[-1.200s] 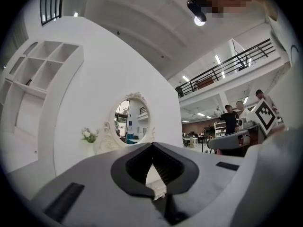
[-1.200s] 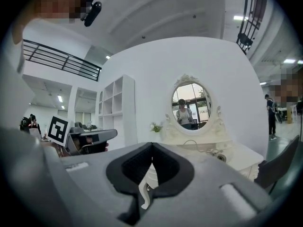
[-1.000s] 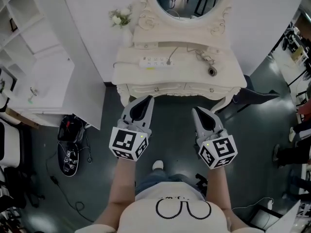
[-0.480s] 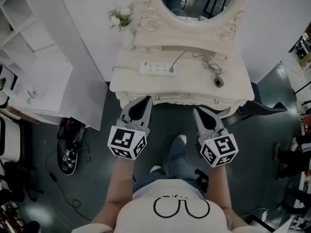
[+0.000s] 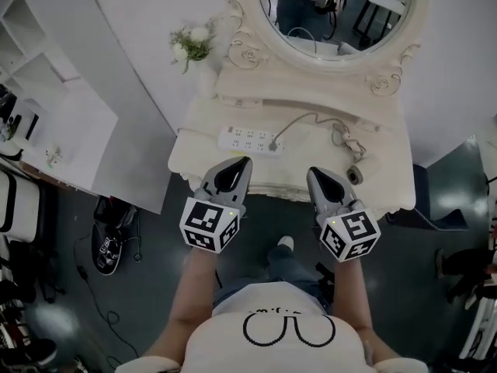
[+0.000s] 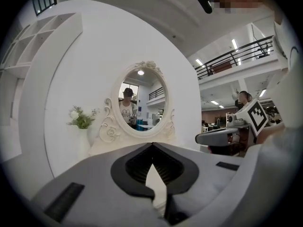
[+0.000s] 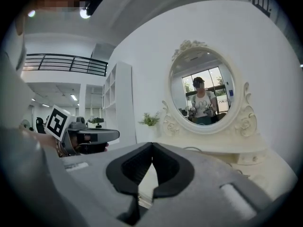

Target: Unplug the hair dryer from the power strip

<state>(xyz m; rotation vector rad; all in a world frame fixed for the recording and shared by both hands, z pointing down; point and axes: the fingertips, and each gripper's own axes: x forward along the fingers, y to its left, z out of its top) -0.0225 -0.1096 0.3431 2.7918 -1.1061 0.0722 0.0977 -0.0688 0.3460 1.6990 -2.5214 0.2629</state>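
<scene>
On the cream dressing table [image 5: 202,134] lies a white power strip [image 5: 247,140] with a plug [image 5: 273,145] in its right end. A pale cord [image 5: 299,120] runs from the plug to the hair dryer [image 5: 351,162], which lies at the table's right with its dark nozzle toward the front edge. My left gripper [image 5: 246,162] is shut and holds nothing, its tip at the front edge just short of the strip. My right gripper [image 5: 310,174] is likewise shut on nothing, at the front edge left of the dryer. Both gripper views look level toward the oval mirror [image 6: 144,98].
A vase of flowers [image 5: 191,43] stands at the table's back left under the oval mirror [image 5: 338,10]. A white shelf unit [image 5: 62,119] stands to the left, with shoes and a cable [image 5: 109,243] on the dark floor below it. The person's foot [image 5: 285,243] is under the table's front edge.
The person has stepped up to the table. Both grippers have moved forward together, from over the floor to the table's front edge, still shut.
</scene>
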